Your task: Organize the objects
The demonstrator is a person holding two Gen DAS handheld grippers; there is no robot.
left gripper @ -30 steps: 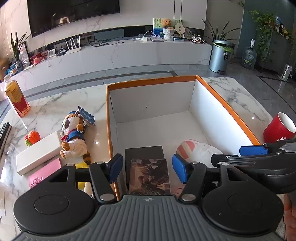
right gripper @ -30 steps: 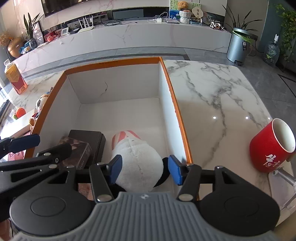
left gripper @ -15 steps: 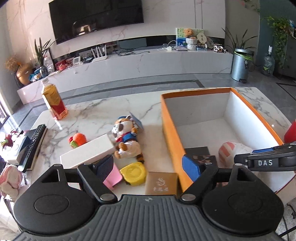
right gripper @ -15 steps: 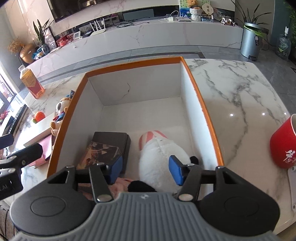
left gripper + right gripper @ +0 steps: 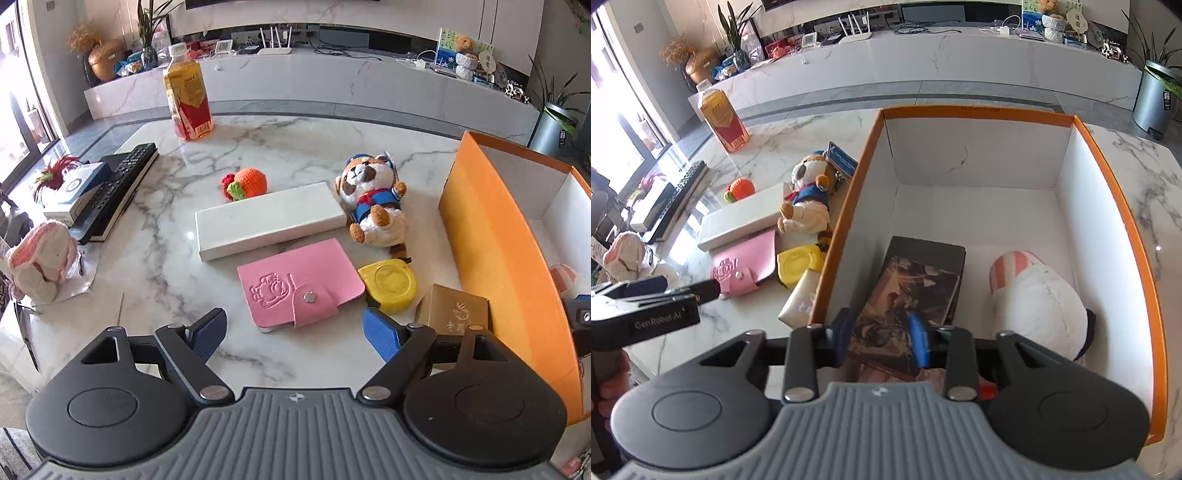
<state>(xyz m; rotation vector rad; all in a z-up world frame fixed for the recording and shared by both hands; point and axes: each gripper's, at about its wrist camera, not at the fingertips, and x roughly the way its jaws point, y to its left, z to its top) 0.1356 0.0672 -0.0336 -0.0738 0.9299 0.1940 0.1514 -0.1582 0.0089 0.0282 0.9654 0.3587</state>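
Hovering left gripper (image 5: 295,330), fingers released, pink wallet (image 5: 301,280) just ahead; right gripper (image 5: 881,338) fingers half-closed, empty, over box (image 5: 1123,206).

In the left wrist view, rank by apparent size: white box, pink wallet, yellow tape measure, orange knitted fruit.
1. white box
2. pink wallet, though it lies nearer the camera, so this is unsure
3. yellow tape measure
4. orange knitted fruit, farther away, so unsure

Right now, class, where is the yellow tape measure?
In the left wrist view the tape measure lies on the table right of the pink wallet, touching it, with the gold box on its other side.
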